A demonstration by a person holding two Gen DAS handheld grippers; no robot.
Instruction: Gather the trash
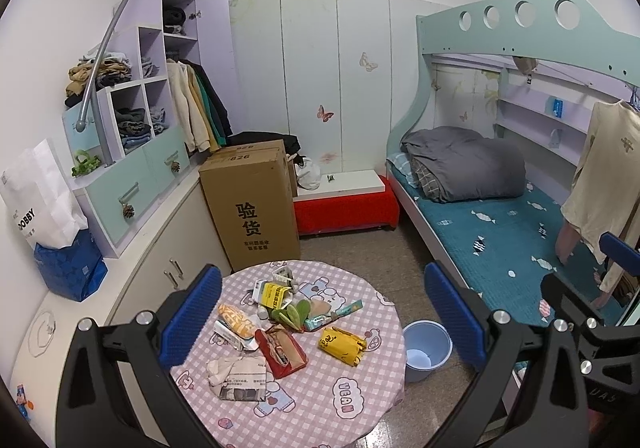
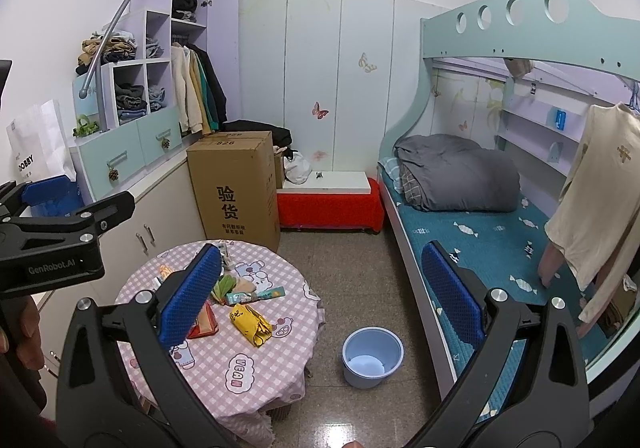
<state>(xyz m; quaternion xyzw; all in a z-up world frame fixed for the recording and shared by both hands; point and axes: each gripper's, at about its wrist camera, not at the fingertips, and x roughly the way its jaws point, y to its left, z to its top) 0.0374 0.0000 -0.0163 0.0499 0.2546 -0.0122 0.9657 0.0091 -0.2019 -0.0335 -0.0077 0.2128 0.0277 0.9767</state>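
Both the left gripper point(image 1: 322, 314) and the right gripper point(image 2: 320, 298) hung above the scene with jaws apart and empty, apparently for an overview. The trash point(image 1: 280, 324) lay mid-tabletop point(image 1: 320, 408); the blue bucket point(image 2: 373, 352) waited on the floor beside its right edge, seemingly to receive it.

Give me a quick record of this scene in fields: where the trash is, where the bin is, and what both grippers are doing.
setting: bedroom with bunk bed and cardboard box
trash location: wrappers and packets scattered on the round table
trash examples: yellow wrapper, red packet, crumpled newspaper
bin: blue bucket on the floor, right of the table, upright, looks empty
left gripper: open, above the table, holding nothing
right gripper: open, holding nothing
progress: nothing collected yet
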